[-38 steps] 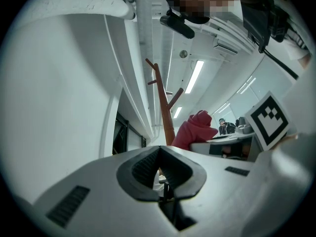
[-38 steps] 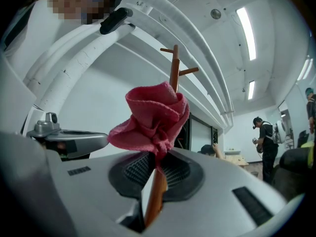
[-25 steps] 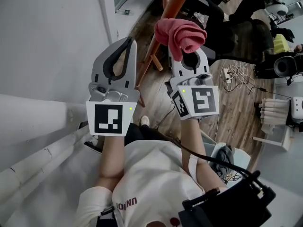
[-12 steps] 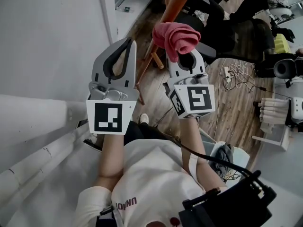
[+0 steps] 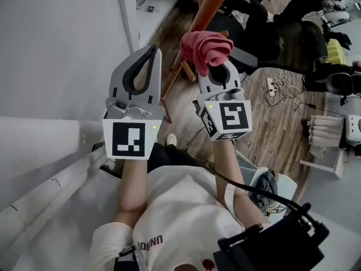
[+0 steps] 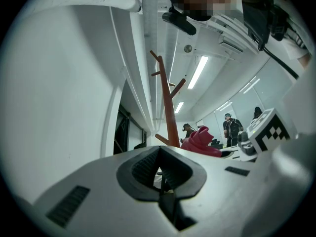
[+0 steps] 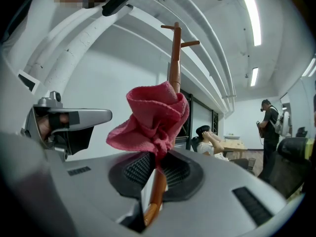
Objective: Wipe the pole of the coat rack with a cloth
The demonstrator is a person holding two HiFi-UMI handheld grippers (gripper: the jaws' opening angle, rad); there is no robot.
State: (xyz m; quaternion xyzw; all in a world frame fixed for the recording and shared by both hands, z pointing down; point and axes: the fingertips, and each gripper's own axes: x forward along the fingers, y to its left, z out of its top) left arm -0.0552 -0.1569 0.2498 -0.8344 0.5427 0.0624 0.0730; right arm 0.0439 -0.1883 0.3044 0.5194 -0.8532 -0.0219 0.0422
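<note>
The brown wooden pole of the coat rack [image 5: 210, 3] slants from the top of the head view down to its legs [image 5: 183, 68] on the wood floor; it also stands ahead in the left gripper view [image 6: 167, 105] and the right gripper view [image 7: 175, 58]. My right gripper [image 5: 216, 66] is shut on a bunched pink cloth [image 5: 205, 47], held close against the pole. That cloth [image 7: 150, 122] covers the pole's middle in the right gripper view. My left gripper [image 5: 153, 52] is shut with nothing in it, left of the pole and beside the right one.
A white wall [image 5: 62, 44] and white pipes [image 5: 39, 196] lie to the left. Black chairs [image 5: 282, 35], a power strip with cables [image 5: 282, 89] and white equipment [image 5: 333, 131] stand on the floor to the right. People [image 7: 269, 125] are in the room's background.
My right gripper with the pink cloth has shifted slightly left and up along the pole. The left gripper has not moved.
</note>
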